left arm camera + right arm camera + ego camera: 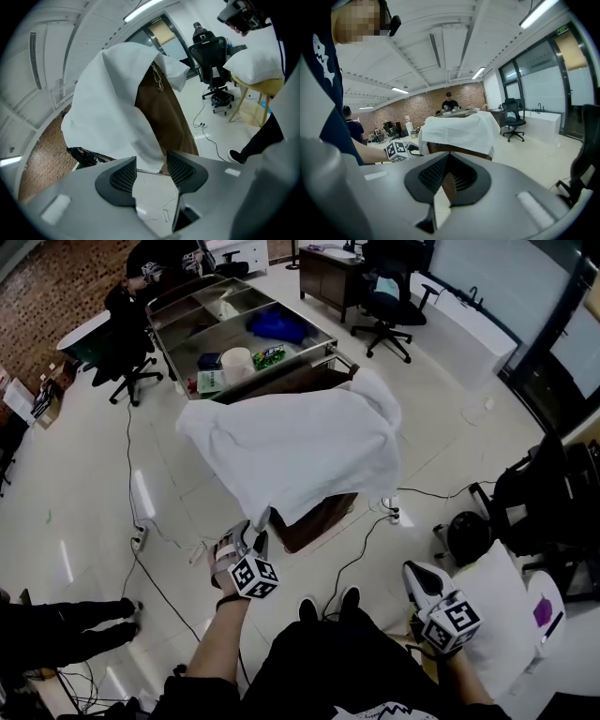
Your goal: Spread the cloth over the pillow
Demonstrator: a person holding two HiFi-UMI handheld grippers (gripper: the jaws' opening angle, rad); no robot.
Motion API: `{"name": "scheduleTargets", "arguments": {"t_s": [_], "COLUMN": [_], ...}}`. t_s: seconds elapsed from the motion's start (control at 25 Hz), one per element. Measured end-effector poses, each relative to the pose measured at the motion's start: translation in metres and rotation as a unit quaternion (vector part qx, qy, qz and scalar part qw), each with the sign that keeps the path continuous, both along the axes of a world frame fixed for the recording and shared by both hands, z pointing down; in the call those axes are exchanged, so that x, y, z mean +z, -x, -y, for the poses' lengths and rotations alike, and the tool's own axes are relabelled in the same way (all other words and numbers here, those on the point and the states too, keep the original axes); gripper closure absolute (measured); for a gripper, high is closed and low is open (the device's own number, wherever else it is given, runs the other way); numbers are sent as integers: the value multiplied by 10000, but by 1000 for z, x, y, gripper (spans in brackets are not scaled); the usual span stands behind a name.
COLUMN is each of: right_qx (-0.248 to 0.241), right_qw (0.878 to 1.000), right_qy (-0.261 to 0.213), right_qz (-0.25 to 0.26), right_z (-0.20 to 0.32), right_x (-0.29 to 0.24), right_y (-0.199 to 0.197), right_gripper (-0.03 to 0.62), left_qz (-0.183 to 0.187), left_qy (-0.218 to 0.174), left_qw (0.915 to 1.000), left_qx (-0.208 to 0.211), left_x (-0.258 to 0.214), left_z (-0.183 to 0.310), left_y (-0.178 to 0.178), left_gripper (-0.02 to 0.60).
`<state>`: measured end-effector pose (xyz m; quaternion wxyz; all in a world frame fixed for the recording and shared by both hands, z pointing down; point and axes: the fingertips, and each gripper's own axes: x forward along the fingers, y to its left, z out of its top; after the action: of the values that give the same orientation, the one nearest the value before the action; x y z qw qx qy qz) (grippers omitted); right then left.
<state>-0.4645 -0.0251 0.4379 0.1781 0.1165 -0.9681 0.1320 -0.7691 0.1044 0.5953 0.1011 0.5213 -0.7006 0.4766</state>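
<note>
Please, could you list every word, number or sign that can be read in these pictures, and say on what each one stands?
No text in any view is clear enough to quote.
Green sign above the windows: too small to read.
Green packet: print blurred.
Marker cubes: black-and-white squares only, no letters.

Brick wall (56,292) and black office chairs (394,310) edge a glossy white floor (75,521).
</note>
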Motion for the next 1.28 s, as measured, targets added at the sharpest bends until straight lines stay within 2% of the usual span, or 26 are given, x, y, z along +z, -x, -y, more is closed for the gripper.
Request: {"name": "scheduleTargets", "arguments": {"t_s": [0.16,0.48,0.6,0.84,0.96,1.08,1.2,1.28], "right_qx": [-197,-520,-619,-736,-795,-630,-479,-350], "right_qw": [9998,9986,9979,9958,9925,9876,9753,9700], "right_qy": [-7,-62,-204,-500,-801,-1223,-1870,-2051], "right_qz": [-1,92,49,-219,-470,-751,-1074,-1257], "right_z": [16,44,52,60,68,88,111,124], "right_x": [1,2,8,32,49,69,86,99], "right_y": [13,41,51,66,75,80,86,89], "right_gripper": [586,586,583,528,500,476,439,404], "left_qz": [120,515,656,710,975,1161,1278,1224], "left_qy": [59,20,-66,-487,-586,-649,-687,-776], "left_qw": [9995,9972,9957,9929,9892,9860,9840,9836], "left_qx": [-284,-535,-657,-825,-928,-1005,-1035,-1075], "left_x": [3,-23,-48,-124,-157,-181,-198,-206], "left_z": [-6,-23,-33,-53,-59,-63,-62,-59], "left_y": [12,21,26,29,39,47,50,50], "left_gripper": [394,528,561,565,566,566,566,566]}}
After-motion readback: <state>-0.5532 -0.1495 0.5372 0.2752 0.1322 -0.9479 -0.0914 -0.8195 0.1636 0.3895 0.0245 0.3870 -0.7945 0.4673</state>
